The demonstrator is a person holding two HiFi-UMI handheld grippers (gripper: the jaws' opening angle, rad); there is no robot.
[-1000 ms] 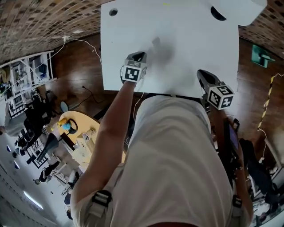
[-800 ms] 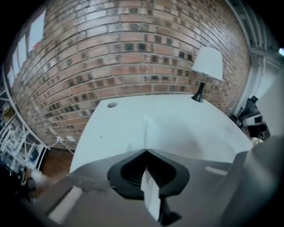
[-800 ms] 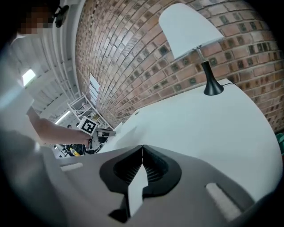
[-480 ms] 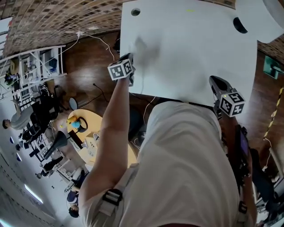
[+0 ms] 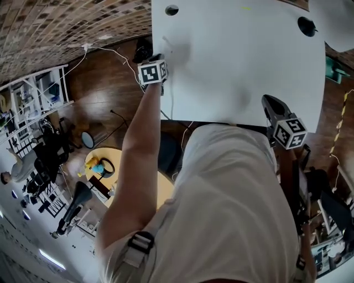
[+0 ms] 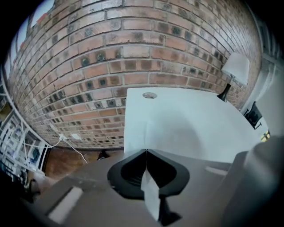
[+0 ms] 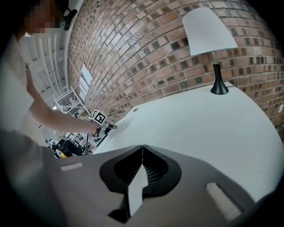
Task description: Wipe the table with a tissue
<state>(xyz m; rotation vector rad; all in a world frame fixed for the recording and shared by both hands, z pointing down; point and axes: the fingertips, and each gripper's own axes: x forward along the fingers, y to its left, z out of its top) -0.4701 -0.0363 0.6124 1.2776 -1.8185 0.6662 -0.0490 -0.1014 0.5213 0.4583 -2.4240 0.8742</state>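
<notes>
The white table (image 5: 249,61) fills the top of the head view. My left gripper (image 5: 160,57) is at the table's left edge, near the far left corner, with its jaws pressed shut on a thin white tissue (image 6: 145,133). The tissue sticks out ahead of the tips onto the tabletop and is hard to tell from the white surface. From the right gripper view the left gripper (image 7: 101,124) shows at the table's edge. My right gripper (image 5: 268,100) hovers over the near right part of the table. Its jaws (image 7: 142,146) meet in a line, and I see nothing between them.
A lamp with a white shade (image 7: 208,26) and black base (image 7: 219,91) stands at the far right corner. A cable hole (image 5: 172,10) sits near the far left corner. A brick wall (image 6: 111,53) lies beyond the table. Left of it are wood floor, a cable, white shelving (image 5: 33,94) and a round yellow table (image 5: 119,160).
My left gripper has swept left across the tabletop with the tissue, from near the middle to the left edge. The right gripper has shifted slightly right along the near edge.
</notes>
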